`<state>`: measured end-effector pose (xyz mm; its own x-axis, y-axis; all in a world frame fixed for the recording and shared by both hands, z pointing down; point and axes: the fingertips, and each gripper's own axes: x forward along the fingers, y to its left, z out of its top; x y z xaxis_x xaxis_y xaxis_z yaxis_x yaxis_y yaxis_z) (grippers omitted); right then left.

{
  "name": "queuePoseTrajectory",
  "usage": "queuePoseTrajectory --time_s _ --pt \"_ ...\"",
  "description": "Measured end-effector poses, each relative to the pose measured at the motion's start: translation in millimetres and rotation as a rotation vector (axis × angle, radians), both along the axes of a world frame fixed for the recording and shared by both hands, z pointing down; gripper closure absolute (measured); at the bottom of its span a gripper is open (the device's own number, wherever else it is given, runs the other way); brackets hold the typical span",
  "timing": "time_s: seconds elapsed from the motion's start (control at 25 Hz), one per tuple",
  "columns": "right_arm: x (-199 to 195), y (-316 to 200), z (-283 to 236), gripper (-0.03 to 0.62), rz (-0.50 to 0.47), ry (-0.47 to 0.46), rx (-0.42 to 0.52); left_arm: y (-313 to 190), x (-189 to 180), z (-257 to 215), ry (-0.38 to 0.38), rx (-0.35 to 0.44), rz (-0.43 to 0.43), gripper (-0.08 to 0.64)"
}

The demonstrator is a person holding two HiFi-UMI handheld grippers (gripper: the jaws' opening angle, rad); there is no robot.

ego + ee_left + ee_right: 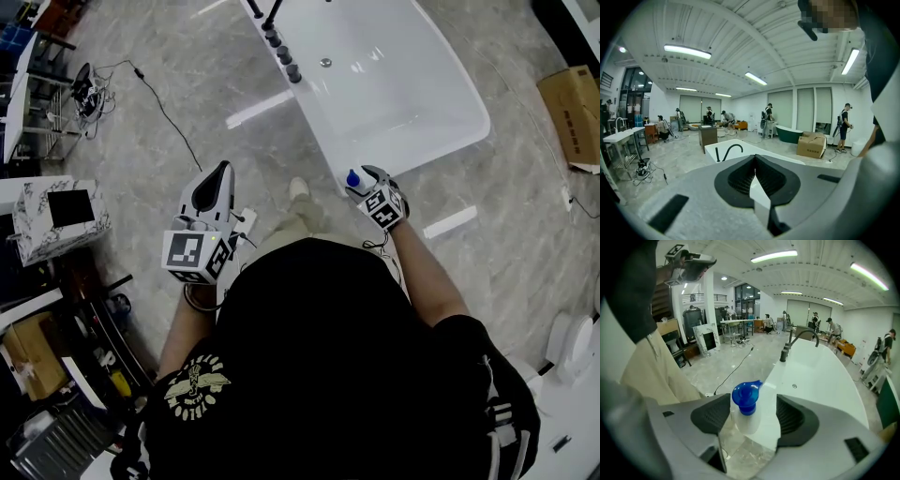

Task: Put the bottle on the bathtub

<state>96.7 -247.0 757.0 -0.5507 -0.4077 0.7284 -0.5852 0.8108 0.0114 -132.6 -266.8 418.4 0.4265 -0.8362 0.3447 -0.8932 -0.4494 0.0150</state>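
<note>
With my right gripper (751,414) spread wide and loose around the bottle (746,398), which seems to stand on the bathtub (820,380) rim's near corner, and my left gripper (754,180) pinched together and empty, I back the right straight out, brushing neither side.

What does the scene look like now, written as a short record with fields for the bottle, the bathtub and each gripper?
bottle: blue cap, clear body, upright, seems to stand on the bathtub's near corner rim
bathtub: white, black faucet at the far end
right gripper: jaws apart around the bottle, a gap shows on one side
left gripper: jaws together, nothing between them, held away from the bathtub
</note>
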Motion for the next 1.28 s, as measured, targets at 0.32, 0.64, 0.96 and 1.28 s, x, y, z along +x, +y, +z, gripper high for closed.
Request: queuePoseTrajectory --time_s 0.32,0.64,0.96,1.28 --pt "20 6 -135 0.324 0.137 -0.26 0.118 -12 46 -8 0.115 0.042 0.074 0.551" --pt "57 26 -276 0.54 0.246 -0.515 0.265 -10 93 -24 0.21 0.113 0.077 0.551" --pt "79 58 -341 0.581 0.167 -0.551 0.409 20 133 -40 0.216 0.167 0.134 0.552" --pt "115 81 -381 0.581 0.225 -0.619 0.444 61 116 -48 0.12 0.181 0.087 0.552"
